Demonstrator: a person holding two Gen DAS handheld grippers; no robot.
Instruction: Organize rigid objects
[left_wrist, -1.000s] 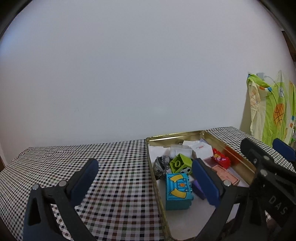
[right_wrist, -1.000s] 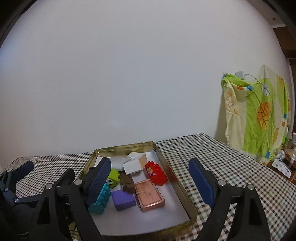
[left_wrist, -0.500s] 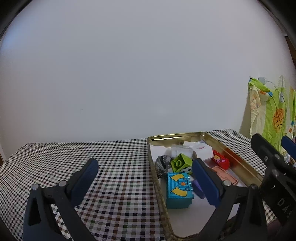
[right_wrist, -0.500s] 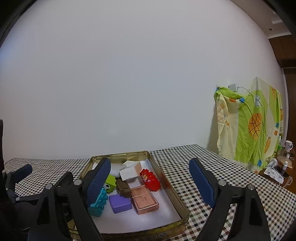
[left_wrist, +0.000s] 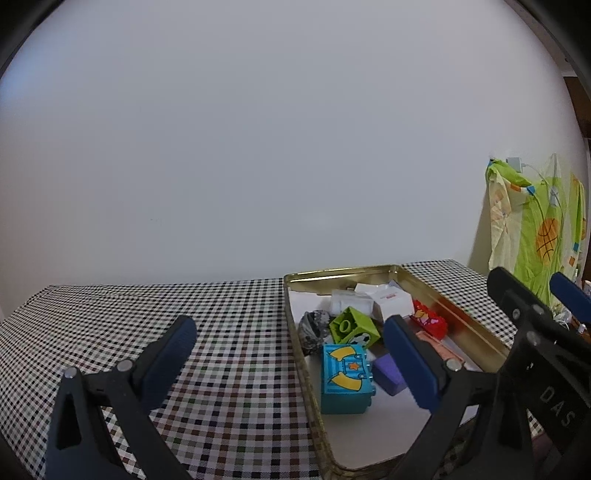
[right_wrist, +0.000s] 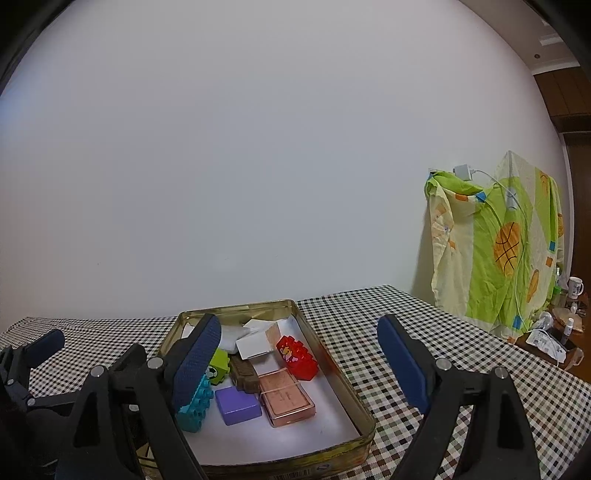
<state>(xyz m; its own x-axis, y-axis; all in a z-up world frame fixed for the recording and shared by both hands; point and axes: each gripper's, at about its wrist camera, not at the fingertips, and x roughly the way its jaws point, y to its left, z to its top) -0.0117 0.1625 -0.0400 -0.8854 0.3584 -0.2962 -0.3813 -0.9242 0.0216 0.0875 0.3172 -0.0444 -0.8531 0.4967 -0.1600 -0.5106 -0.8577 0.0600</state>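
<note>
A: Left wrist view first: the left gripper (left_wrist: 288, 363) hangs over the checked tablecloth (left_wrist: 221, 332), jaws wide apart, nothing between them.

B: And the tin tray (left_wrist: 458, 314)?

A: Just to the right of that gripper, its near left edge passing between the fingers. The turquoise brick (left_wrist: 345, 378) stands closest, by the left wall. Behind it a lime green brick (left_wrist: 352, 326), tilted, and a grey crumpled lump (left_wrist: 314, 326) touching the wall.

B: The right wrist view gives the rest. The right gripper (right_wrist: 299, 365) is spread wide too, empty, its left finger over the tray and its right finger out over the cloth.

A: What lies under it?

B: A purple block (right_wrist: 238, 404) and a pink flat case (right_wrist: 286, 398) side by side near the front, a brown piece (right_wrist: 243, 373) behind them, a red brick (right_wrist: 297, 350) beside the right wall, white boxes (right_wrist: 255, 341) at the back.

A: A green patterned sheet (right_wrist: 495, 240) hangs at the wall, well apart from the tray.
</note>
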